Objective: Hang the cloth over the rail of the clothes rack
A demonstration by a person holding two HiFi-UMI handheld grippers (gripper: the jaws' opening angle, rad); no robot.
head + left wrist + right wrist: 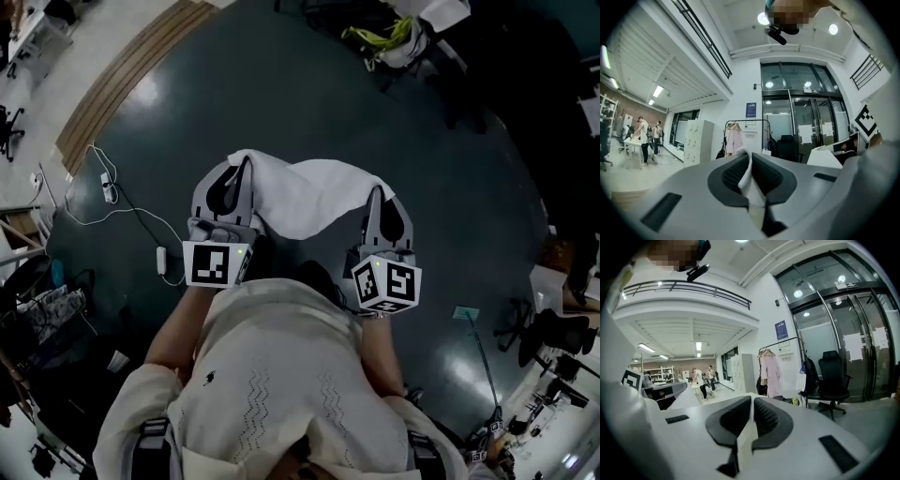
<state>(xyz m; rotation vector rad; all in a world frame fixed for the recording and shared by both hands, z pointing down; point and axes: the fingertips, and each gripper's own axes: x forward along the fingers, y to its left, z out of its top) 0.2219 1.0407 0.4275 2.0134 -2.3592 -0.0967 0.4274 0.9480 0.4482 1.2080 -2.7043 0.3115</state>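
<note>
Between the jaws of our left hand-held gripper (750,161) sits a fold of the white cloth (746,180), pinched between the ribbed pads (729,176), so this gripper is clamped on fabric. Our right hand-held gripper (751,405) does the same at the other end: its jaws stand almost together with a thin edge of the cloth caught between them. Seen from the head view, the two grippers lie side by side at the middle of the frame, and the cloth spans the gap between them, sagging a little above the dark floor (281,84).

Past the jaws, near the middle of the left gripper view, we see the clothes rack (750,120): a black frame with a top rail, a pink garment (733,140) hanging at its left end, and glass doors (806,122) to its right. It stands well apart from us, and the head view does not show it.

We judge that we are at the carrying step: the cloth is gripped and spread, the rail not yet reached. The next move calls for closing on the rack with both grips level and apart, raising the cloth above a bare stretch of rail right of the garment, lowering it to drape down both sides, and only then parting the jaws.
</note>
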